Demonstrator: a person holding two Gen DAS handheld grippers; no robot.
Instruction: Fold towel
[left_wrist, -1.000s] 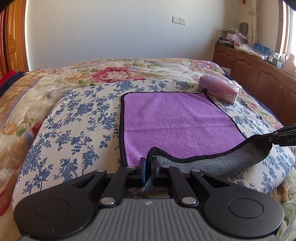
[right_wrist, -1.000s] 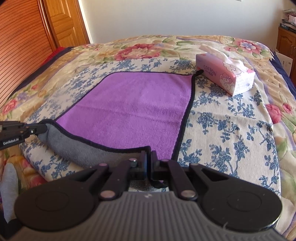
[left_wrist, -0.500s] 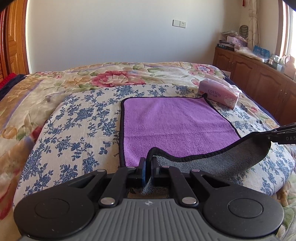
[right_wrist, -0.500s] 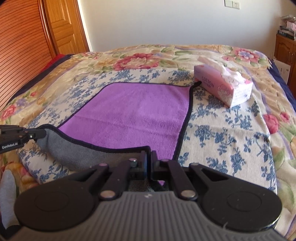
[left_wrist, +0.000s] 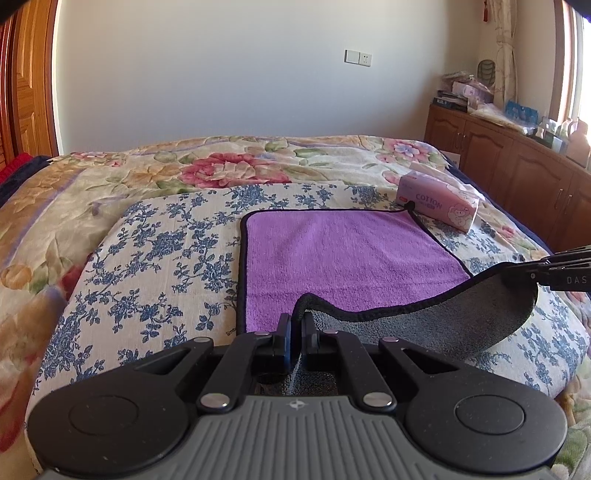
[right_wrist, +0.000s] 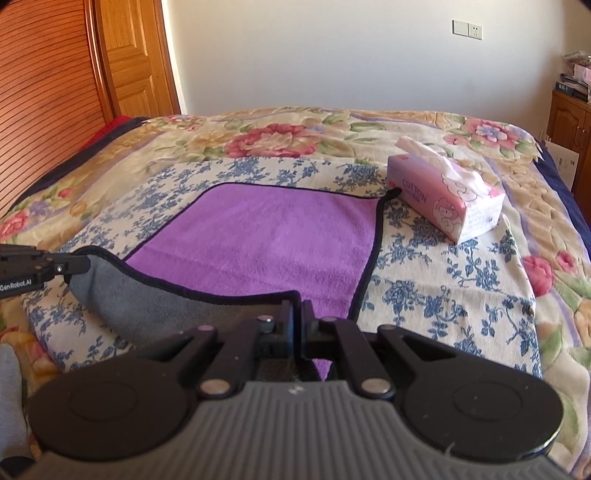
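1. Left wrist view: the left hand-held gripper (left_wrist: 295, 332) is clenched on the near left corner of the purple towel (left_wrist: 343, 254), its two fingers pressed together with the black-piped hem pinched between them.
2. From that same view the right hand-held gripper (left_wrist: 517, 275) reaches in from the right edge and grips the other near corner, lifted off the bed; the grey underside of the towel sags in a curve between the two grips.
3. Right wrist view: the right hand-held gripper (right_wrist: 297, 321) is likewise clamped tight on its corner of the towel (right_wrist: 266, 236), a bit of purple pile showing just below the fingers.
4. Over on the left of this view, the left hand-held gripper (right_wrist: 79, 264) holds the far end of the raised hem, with the grey side turned up beneath it.
5. Most of the towel lies flat, purple face up, on a blue-flowered cloth (left_wrist: 155, 266) spread over the bed (left_wrist: 221, 162), which has a large rose-patterned quilt.
6. A pink tissue pack (right_wrist: 443, 195) marked COTTON sits on the bed just beside the towel's far right corner, close to the little hanging loop there.
7. A wooden cabinet (left_wrist: 517, 166) with clutter on top runs along the right wall, and a wooden door (right_wrist: 129, 59) stands at the left.
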